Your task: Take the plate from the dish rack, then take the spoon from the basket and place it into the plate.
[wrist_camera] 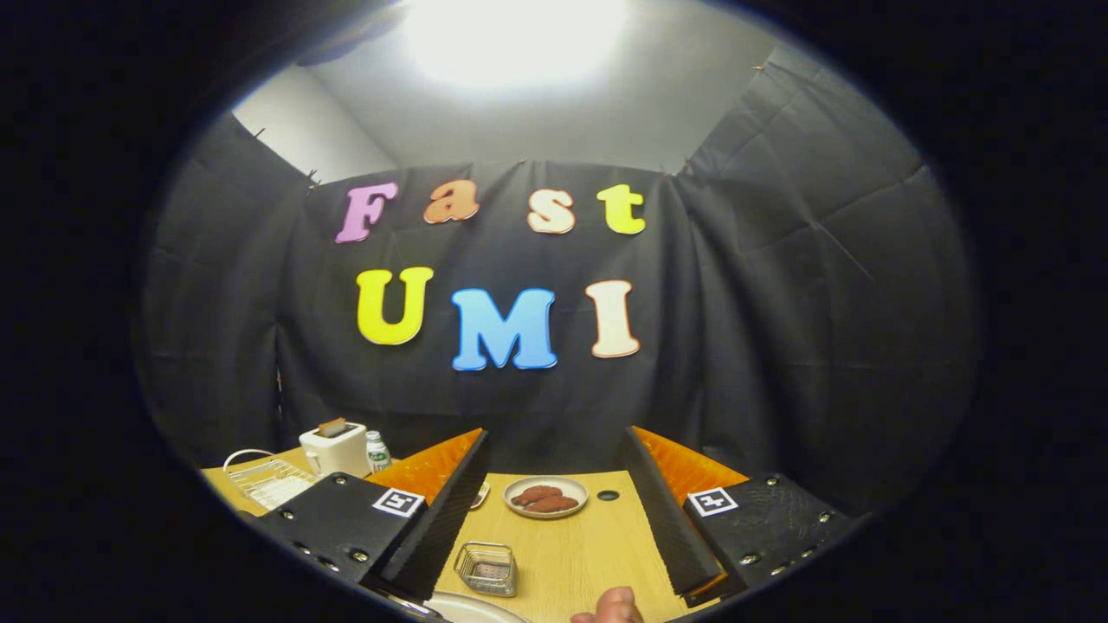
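No readable text stood on any object. A square black-and-white marker tag (pixel 398 502) sat on the left body of the hand-held gripper (pixel 554 528), and a matching marker tag (pixel 712 501) sat on its right body; its fingers stood spread wide apart. The small bottle (pixel 377 452) beside the toaster (pixel 335 447) carried a label too small to read.

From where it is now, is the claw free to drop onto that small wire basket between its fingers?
Probably yes: the claw is open and holds nothing, and the wire basket sits on bare table just inside one finger, nothing over it.
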`<state>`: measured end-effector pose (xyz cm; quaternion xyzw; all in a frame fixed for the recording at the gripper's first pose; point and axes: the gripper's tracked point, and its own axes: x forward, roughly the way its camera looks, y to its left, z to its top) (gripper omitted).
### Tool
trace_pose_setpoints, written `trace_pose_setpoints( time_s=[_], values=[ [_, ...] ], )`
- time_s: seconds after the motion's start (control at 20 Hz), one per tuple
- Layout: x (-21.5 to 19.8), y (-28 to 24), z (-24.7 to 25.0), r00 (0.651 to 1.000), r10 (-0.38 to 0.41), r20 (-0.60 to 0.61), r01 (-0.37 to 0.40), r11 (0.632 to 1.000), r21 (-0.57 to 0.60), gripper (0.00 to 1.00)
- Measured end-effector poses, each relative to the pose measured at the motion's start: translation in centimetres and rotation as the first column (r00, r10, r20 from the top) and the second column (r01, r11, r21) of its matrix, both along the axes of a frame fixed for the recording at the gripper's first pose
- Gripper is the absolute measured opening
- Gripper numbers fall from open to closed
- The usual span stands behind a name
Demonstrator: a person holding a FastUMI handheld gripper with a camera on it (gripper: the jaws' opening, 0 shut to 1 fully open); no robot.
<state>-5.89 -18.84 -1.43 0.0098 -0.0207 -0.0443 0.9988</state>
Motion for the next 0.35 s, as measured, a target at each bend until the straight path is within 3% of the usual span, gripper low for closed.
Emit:
trace_pose_setpoints(
  time_s=[0.35],
  values=[
    [1.0,-3.1,-6.5,0.999,0.01,-0.036,-0.013,0.997,-0.082,0.96]
  ],
)
